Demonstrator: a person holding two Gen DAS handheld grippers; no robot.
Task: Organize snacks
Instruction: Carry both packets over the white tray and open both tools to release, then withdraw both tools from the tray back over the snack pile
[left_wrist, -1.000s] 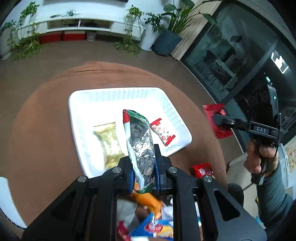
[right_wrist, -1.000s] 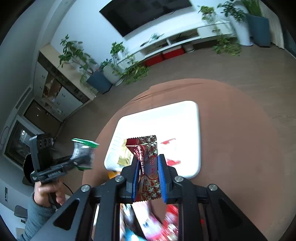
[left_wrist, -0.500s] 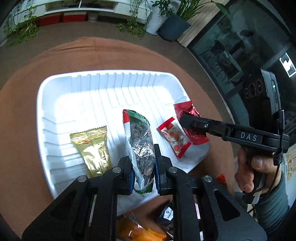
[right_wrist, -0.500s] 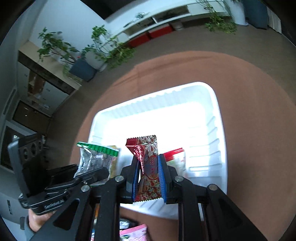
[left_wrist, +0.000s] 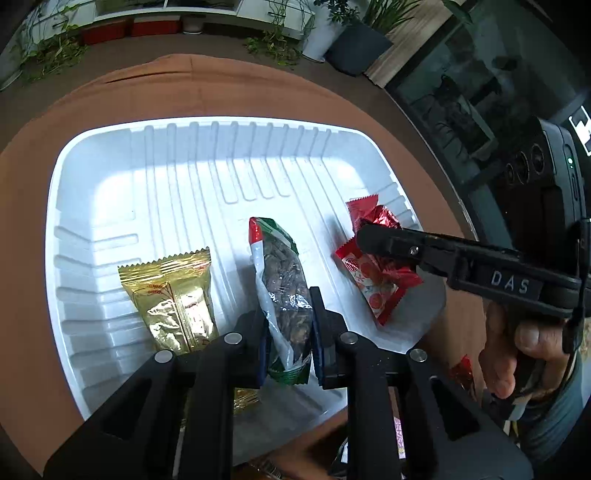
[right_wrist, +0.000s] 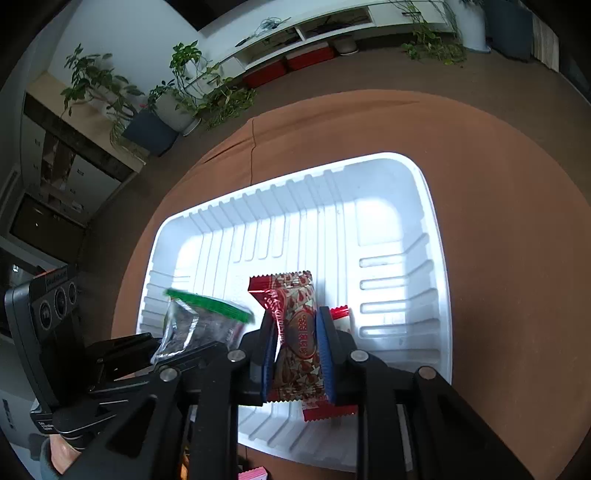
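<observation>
1. Tray (left_wrist: 110, 155), white, ribbed, on brown worktop (left_wrist: 33, 155): holds gold packet (left_wrist: 173, 295) and red-white sachet (left_wrist: 373, 284).
2. Left gripper (left_wrist: 290, 325) jaws opening, clear green-edged nut bag (left_wrist: 284, 291) between them, over tray.
3. Right gripper (right_wrist: 297, 354) jaws opening, red patterned bar (right_wrist: 295, 332) between them, over tray.

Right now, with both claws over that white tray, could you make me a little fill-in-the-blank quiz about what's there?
1. The left claw has a clear bag with a ____ top edge between its pads.
2. The right claw has a ____ and white patterned packet between its pads.
3. The gold packet lies inside the ____ tray.

Missing words: green; red; white
</observation>
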